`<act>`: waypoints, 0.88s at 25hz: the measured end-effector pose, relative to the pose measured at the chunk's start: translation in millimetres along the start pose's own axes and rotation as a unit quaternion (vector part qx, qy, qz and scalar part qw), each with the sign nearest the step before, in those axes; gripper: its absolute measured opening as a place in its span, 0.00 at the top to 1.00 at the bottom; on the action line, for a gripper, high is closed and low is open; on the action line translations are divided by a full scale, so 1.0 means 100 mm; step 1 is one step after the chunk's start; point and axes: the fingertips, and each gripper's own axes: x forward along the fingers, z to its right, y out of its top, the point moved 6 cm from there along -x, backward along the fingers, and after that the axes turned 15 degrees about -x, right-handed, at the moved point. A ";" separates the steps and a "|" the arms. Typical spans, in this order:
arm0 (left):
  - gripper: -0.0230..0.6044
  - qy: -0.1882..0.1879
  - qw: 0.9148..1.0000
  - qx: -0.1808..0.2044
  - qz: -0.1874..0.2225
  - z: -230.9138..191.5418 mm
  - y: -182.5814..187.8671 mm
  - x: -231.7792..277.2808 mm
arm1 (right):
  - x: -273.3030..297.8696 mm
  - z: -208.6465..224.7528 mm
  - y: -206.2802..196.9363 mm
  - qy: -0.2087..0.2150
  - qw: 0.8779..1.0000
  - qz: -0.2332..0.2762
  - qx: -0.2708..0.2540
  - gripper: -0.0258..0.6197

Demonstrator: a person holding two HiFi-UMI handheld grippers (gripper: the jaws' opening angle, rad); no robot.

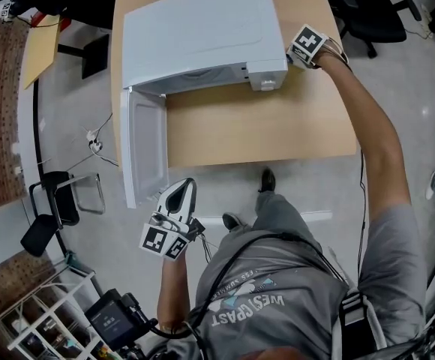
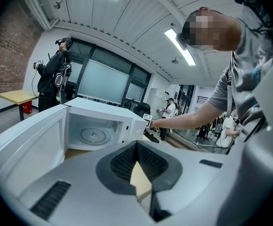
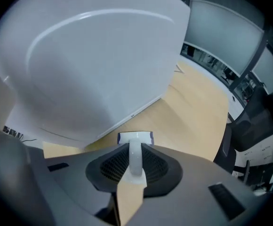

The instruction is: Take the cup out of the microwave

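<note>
The white microwave [image 1: 202, 32] stands on the wooden table [image 1: 277, 126] with its door [image 1: 144, 148] swung open to the left. Seen from the left gripper view, the cavity holds only the glass turntable [image 2: 93, 135]. My right gripper [image 1: 298, 54] is at the microwave's right front corner, pointing steeply down. It is shut on the handle of a white cup with a blue rim [image 3: 135, 138], just above the tabletop beside the microwave's wall [image 3: 94, 65]. The cup is hidden in the head view. My left gripper [image 1: 183, 189] hovers off the table's front edge near the door, jaws together, nothing in them.
Black office chairs [image 1: 367, 10] stand beyond the table's far right corner. A black chair [image 1: 52, 208] and a wire shelf [image 1: 45, 313] are on the floor at the left. A person [image 2: 56, 79] stands behind the microwave, others [image 2: 168, 109] further back.
</note>
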 end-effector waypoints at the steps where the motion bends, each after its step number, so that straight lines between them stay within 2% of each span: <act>1: 0.89 0.001 1.000 -0.002 0.000 -0.01 -0.01 -0.01 | 0.00 0.00 0.02 0.013 1.000 -0.019 -0.012 0.86; 8: 0.89 0.001 1.000 -0.009 0.000 -0.04 -0.04 -0.03 | 0.02 0.05 0.11 0.073 0.990 -0.101 -0.061 0.86; 10: 0.89 -0.001 1.000 -0.008 0.001 -0.03 -0.04 -0.02 | 0.00 0.06 0.07 0.073 0.987 -0.119 -0.073 0.86; 12: 0.89 -0.003 1.000 -0.008 0.002 -0.03 -0.03 -0.01 | -0.04 0.06 0.02 0.049 0.987 -0.118 -0.096 0.86; 13: 0.89 -0.003 1.000 -0.009 0.002 -0.04 -0.03 -0.01 | -0.05 0.03 0.03 0.040 0.989 -0.095 -0.103 0.86; 15: 0.89 -0.003 1.000 -0.010 -0.001 -0.07 -0.04 0.01 | -0.09 -0.03 0.07 0.013 0.994 -0.014 -0.105 0.86; 17: 0.89 -0.004 1.000 -0.011 -0.005 -0.08 -0.06 0.04 | -0.15 -0.10 0.08 -0.037 0.992 0.079 -0.097 0.86; 19: 0.89 -0.009 1.000 -0.011 -0.008 -0.08 -0.07 0.09 | -0.21 -0.14 -0.02 -0.103 0.981 0.152 -0.068 0.86; 22: 0.89 -0.016 1.000 -0.007 -0.013 -0.05 -0.06 0.15 | -0.22 -0.24 -0.30 -0.177 0.955 0.235 0.025 0.86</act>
